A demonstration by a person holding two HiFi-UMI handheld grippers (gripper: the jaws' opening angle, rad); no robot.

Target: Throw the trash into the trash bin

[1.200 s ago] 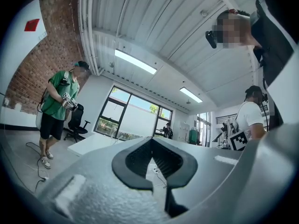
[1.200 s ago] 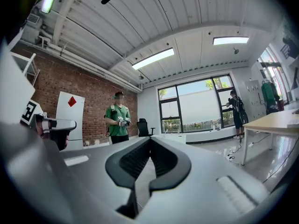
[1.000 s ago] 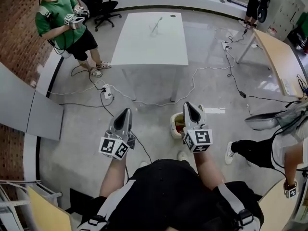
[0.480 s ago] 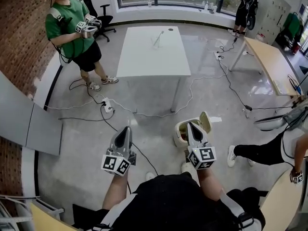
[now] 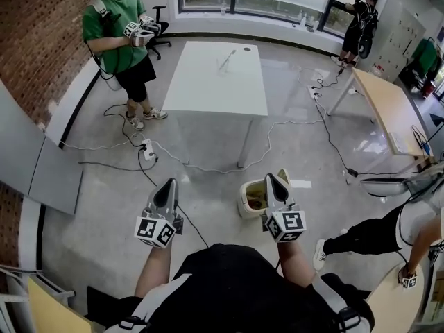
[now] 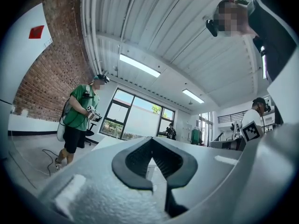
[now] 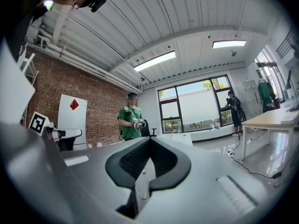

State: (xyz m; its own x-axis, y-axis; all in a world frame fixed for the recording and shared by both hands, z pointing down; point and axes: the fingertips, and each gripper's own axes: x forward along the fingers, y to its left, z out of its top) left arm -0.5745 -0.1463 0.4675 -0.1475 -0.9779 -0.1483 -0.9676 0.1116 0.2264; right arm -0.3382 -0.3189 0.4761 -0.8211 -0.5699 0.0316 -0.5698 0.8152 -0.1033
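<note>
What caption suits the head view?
Grey left gripper and grey right gripper, both shut and empty, hover near an open cream plastic trash bin.

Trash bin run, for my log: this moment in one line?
left gripper: shut, empty; right gripper: shut, empty; trash bin: lid open

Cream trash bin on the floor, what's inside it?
The cream plastic trash bin stands open; brownish-yellow contents show inside, too small to identify. The right gripper covers its right part, hiding whatever lies there.

The left gripper [image 5: 168,184] and right gripper [image 5: 272,178] are coloured grey, their cubes [image 5: 155,231] patterned with black-and-white squares. Beside the right fingers [image 5: 276,189] a cream trash bin [image 5: 246,201] is seen; beyond them, a white tabletop [image 5: 218,82].
</note>
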